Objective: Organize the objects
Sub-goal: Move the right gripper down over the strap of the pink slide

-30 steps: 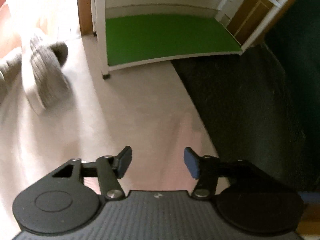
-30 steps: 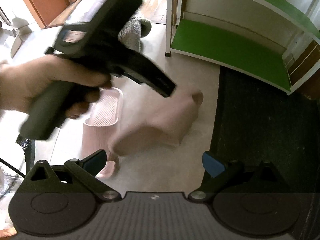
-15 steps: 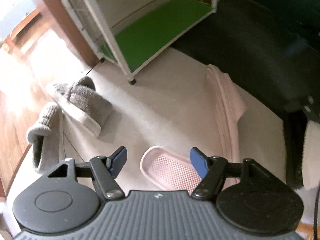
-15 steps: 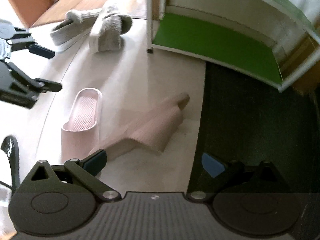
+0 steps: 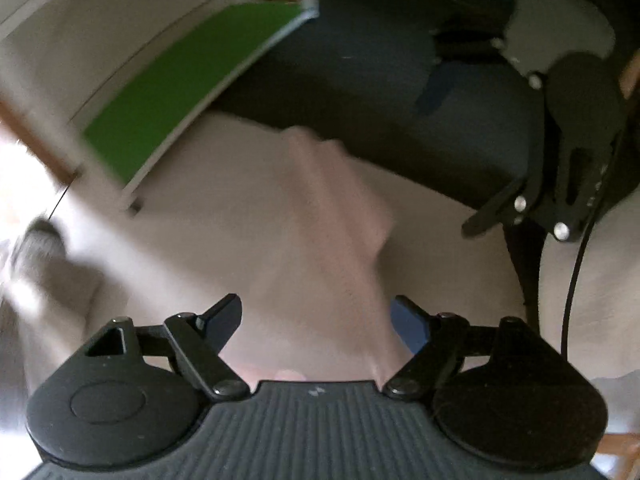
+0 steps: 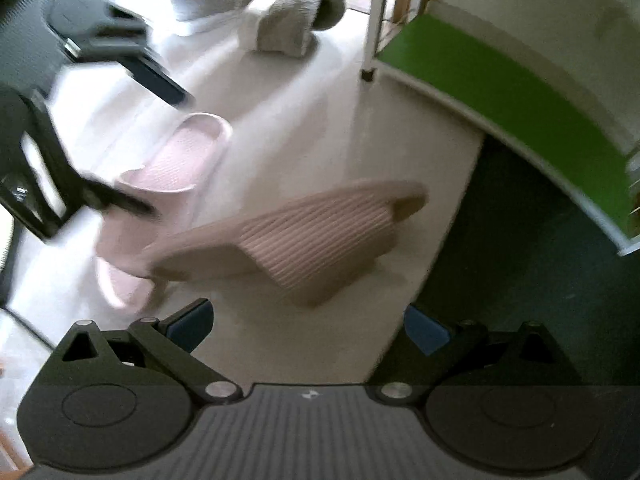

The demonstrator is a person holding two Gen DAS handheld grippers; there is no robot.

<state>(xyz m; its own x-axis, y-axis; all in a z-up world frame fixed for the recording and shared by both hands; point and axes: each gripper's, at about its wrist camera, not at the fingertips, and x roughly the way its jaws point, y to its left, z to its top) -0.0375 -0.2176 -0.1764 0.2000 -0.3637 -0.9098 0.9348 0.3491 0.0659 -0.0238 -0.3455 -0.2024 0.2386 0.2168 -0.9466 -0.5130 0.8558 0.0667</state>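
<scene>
Two pink slippers lie on the pale floor. One pink slipper [image 6: 172, 168] lies sole down; the other pink slipper [image 6: 304, 236] is tipped on its side, ribbed sole showing, and appears blurred in the left wrist view [image 5: 332, 208]. My left gripper [image 5: 316, 320] is open and empty just above them; it also shows in the right wrist view [image 6: 144, 136]. My right gripper [image 6: 308, 328] is open and empty in front of the tipped slipper, and appears in the left wrist view [image 5: 456, 160]. Two grey slippers [image 6: 288, 16] lie beyond, near the rack.
A white shoe rack with a green shelf [image 6: 500, 84] stands at the far right; it shows in the left wrist view [image 5: 180, 84]. A dark mat [image 6: 532, 264] lies in front of it. A grey slipper [image 5: 36, 252] is at the left edge.
My left gripper has swung right and down over the pink slippers, the view now blurred. My right gripper has moved closer to the tipped pink slipper. Both stay open.
</scene>
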